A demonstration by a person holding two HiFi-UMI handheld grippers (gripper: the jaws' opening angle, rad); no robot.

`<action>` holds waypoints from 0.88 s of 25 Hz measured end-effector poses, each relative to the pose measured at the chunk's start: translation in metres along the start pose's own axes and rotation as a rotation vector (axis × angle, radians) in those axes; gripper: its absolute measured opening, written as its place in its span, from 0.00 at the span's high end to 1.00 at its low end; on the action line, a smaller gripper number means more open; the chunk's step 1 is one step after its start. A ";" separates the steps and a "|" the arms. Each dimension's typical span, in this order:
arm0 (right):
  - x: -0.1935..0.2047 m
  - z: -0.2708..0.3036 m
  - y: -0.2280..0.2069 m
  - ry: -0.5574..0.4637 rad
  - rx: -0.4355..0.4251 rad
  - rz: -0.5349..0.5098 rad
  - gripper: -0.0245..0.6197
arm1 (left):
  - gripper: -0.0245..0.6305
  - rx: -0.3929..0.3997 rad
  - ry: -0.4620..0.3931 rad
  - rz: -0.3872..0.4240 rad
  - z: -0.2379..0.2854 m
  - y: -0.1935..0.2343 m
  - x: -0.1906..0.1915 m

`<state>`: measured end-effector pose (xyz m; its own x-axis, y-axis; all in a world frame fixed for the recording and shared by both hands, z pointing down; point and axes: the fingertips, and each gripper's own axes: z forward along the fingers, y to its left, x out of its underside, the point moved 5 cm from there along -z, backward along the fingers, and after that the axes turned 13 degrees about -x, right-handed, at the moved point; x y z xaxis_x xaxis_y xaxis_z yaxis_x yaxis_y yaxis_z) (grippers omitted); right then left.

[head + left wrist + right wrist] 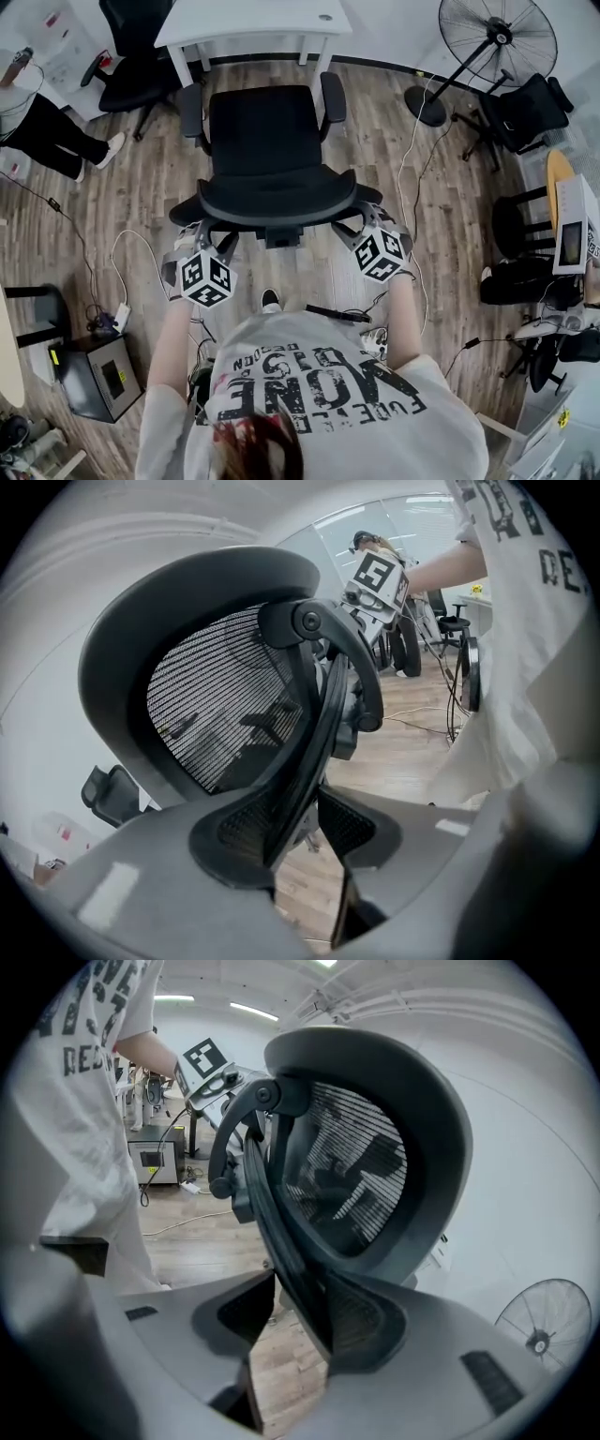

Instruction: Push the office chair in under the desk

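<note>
Office chair (267, 155): stands facing the desk (253, 23), seat just short of it, not yet under. Flanked at the backrest (274, 202) by left gripper (305, 841) and right gripper (281, 1330), likely for a straight, even shove. Both jaws spread, straddling the rim unclenched, one pad bearing on it.

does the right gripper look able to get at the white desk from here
Probably not: the right gripper sits at the backrest of the office chair, jaws apart around its edge, and the whole chair stands between it and the white desk.
</note>
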<state>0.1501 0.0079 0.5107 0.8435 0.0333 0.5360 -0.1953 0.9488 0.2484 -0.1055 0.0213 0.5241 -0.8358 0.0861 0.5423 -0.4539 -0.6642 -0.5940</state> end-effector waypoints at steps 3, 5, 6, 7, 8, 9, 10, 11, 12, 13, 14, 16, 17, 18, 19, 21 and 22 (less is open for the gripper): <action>-0.009 0.010 -0.013 0.001 0.005 -0.004 0.72 | 0.72 0.009 0.000 -0.001 0.010 0.017 0.007; -0.013 0.016 -0.021 0.001 0.013 -0.010 0.72 | 0.72 0.014 0.002 -0.003 0.016 0.026 0.010; -0.015 0.019 -0.025 0.001 0.016 -0.012 0.72 | 0.72 0.014 0.002 -0.004 0.019 0.030 0.011; -0.016 0.021 -0.030 0.002 0.017 -0.012 0.72 | 0.72 0.012 0.003 -0.003 0.022 0.034 0.012; -0.017 0.023 -0.034 0.003 0.017 -0.011 0.72 | 0.72 0.010 0.002 -0.002 0.025 0.037 0.012; -0.017 0.024 -0.039 0.004 0.014 -0.010 0.72 | 0.72 0.008 0.001 0.000 0.028 0.040 0.012; -0.017 0.026 -0.043 0.006 0.011 -0.010 0.72 | 0.72 0.008 0.000 0.000 0.032 0.043 0.011; -0.017 0.027 -0.048 0.006 0.009 -0.011 0.72 | 0.72 0.007 -0.001 0.000 0.035 0.045 0.010; -0.017 0.028 -0.053 0.006 0.006 -0.013 0.72 | 0.72 0.005 -0.002 0.000 0.039 0.048 0.010; -0.017 0.030 -0.058 0.004 0.004 -0.017 0.72 | 0.72 0.002 -0.001 -0.001 0.042 0.051 0.010; -0.017 0.032 -0.064 0.003 0.002 -0.021 0.72 | 0.72 -0.001 0.000 -0.003 0.046 0.055 0.009; -0.016 0.036 -0.074 0.005 -0.003 -0.022 0.72 | 0.72 -0.004 0.004 -0.007 0.056 0.061 0.008; -0.015 0.038 -0.078 0.008 -0.006 -0.019 0.72 | 0.72 -0.001 0.006 -0.008 0.060 0.063 0.008; -0.014 0.040 -0.081 0.011 -0.010 -0.016 0.72 | 0.72 0.001 0.006 -0.008 0.064 0.065 0.008; -0.015 0.042 -0.085 0.012 -0.012 -0.014 0.72 | 0.72 0.001 0.005 -0.008 0.067 0.067 0.008; -0.018 0.046 -0.096 0.011 -0.010 -0.016 0.72 | 0.72 -0.011 0.000 -0.009 0.074 0.076 0.009; -0.020 0.048 -0.101 0.010 -0.009 -0.018 0.72 | 0.72 -0.017 -0.001 -0.010 0.077 0.081 0.010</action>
<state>0.1291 -0.1038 0.5138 0.8518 0.0190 0.5235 -0.1751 0.9522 0.2504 -0.1266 -0.0884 0.5272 -0.8308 0.0923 0.5488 -0.4677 -0.6503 -0.5986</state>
